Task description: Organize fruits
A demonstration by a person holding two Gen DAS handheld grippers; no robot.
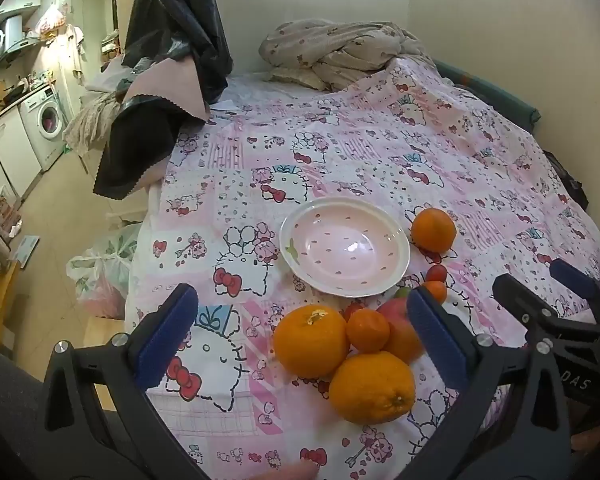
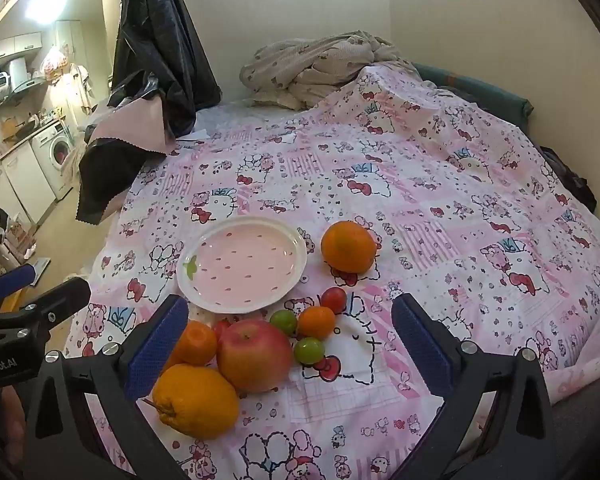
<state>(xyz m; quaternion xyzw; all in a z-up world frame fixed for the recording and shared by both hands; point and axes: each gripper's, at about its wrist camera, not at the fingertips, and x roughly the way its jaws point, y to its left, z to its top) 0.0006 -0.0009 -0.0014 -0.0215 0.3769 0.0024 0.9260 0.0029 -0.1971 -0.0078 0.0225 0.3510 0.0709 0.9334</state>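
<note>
While both grippers are hovering over the near edge of the bed, nothing is sitting between their fingers. The left gripper (image 1: 312, 338) is holding its jaws spread wide, and the right gripper (image 2: 290, 346) is doing the same, both empty.

A pink bowl (image 2: 242, 264) is resting empty on the cartoon-print sheet (image 2: 440, 200), toward the middle of the bed. One orange (image 2: 348, 246) is lying alone just beside the bowl's right rim. Nearer the front edge, the other fruits are clustering together: a large orange (image 2: 196, 400) is touching a red apple (image 2: 254, 354), a tangerine (image 2: 196, 342) is pressing against the apple's left side, and another big orange (image 1: 310, 340) is showing in the left wrist view. Two green fruits (image 2: 308, 350), a small orange fruit (image 2: 316, 322) and a red tomato (image 2: 334, 299) are lying just right of the apple. A crumpled blanket (image 2: 316, 64) is bunching at the bed's far edge.
</note>
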